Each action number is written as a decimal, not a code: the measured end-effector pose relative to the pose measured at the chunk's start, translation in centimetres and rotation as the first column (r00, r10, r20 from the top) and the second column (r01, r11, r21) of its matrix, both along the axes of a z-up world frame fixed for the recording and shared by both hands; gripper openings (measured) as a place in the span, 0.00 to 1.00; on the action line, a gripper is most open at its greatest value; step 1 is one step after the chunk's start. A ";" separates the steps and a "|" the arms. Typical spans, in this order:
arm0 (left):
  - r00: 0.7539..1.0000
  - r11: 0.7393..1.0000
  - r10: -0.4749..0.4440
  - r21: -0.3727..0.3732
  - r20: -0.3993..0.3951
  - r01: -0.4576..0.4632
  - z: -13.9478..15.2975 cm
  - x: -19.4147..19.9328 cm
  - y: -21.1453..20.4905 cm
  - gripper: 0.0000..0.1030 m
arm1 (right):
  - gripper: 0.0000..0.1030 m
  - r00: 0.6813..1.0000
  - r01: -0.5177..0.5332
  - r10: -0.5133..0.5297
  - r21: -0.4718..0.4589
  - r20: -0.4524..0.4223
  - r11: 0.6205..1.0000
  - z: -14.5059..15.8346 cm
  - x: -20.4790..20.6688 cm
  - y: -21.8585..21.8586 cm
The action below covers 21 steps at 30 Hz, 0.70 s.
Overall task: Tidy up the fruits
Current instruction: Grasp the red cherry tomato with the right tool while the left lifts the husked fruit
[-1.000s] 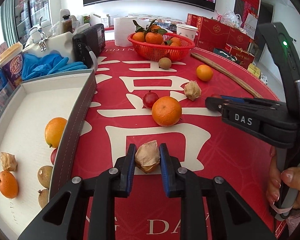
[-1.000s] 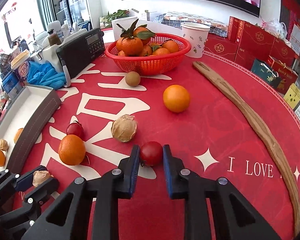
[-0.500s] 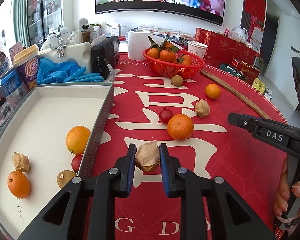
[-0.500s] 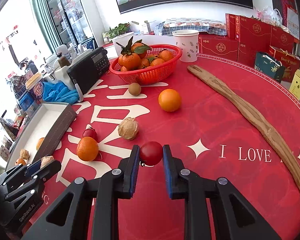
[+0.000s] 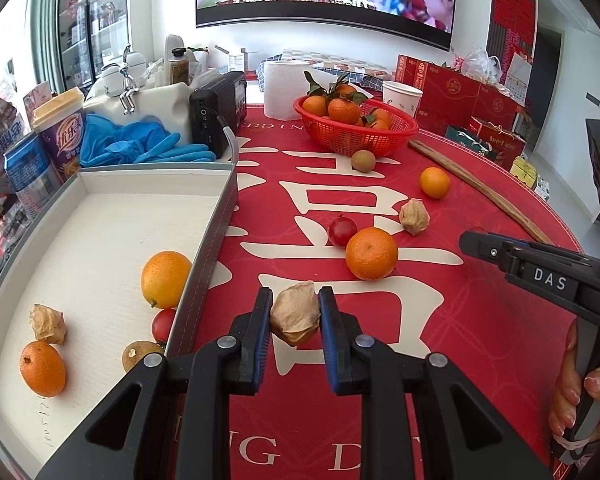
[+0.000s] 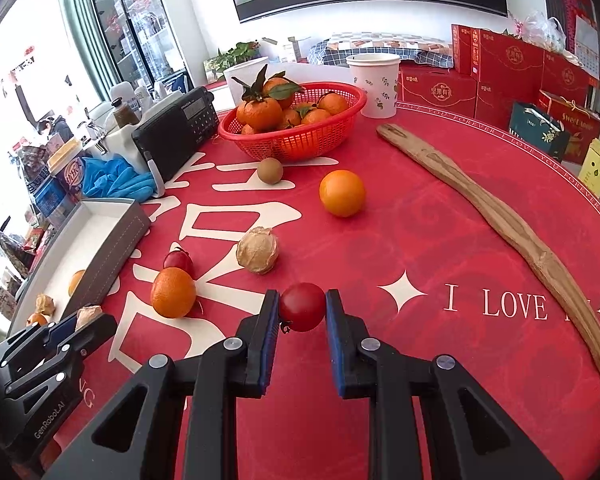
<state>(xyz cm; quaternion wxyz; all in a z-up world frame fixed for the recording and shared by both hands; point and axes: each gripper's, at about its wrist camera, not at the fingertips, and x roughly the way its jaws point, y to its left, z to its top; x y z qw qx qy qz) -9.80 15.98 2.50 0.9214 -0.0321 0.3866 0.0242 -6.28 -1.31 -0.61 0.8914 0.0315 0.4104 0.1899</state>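
My left gripper (image 5: 295,312) is shut on a tan papery husk fruit (image 5: 296,314) and holds it above the red tablecloth, just right of the white tray (image 5: 100,216). The tray holds an orange (image 5: 165,279), a husk fruit (image 5: 47,323), a mandarin (image 5: 43,368), a red tomato (image 5: 163,324) and a brown fruit (image 5: 140,355). My right gripper (image 6: 302,307) is shut on a small red tomato (image 6: 302,306), raised over the cloth. On the cloth lie a mandarin (image 6: 173,292), a tomato (image 6: 178,261), a husk fruit (image 6: 257,250), an orange (image 6: 342,192) and a brown fruit (image 6: 270,170).
A red basket (image 6: 296,136) of leafy mandarins stands at the back. A long wooden stick (image 6: 496,216) lies on the right. A black radio (image 6: 174,130), blue gloves (image 5: 140,146), a paper cup (image 6: 374,84), a paper roll (image 5: 286,88) and red boxes (image 6: 500,64) ring the table.
Both grippers have lifted with their fruit and pulled back from the table. The left gripper has shifted slightly toward the tray, so more of the tray shows.
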 end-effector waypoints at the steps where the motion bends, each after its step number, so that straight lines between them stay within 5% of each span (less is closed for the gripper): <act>1: 1.000 1.000 0.002 -0.001 0.000 -0.002 0.0 0.0 0.1 0.25 | 0.23 1.000 0.000 0.000 -0.001 0.000 1.000 0.0 0.0 0.0; 21: 0.999 1.000 0.004 0.008 0.035 -0.004 0.9 -0.7 0.2 0.25 | 0.23 1.000 -0.009 0.009 -0.001 0.005 1.000 0.1 -0.2 0.5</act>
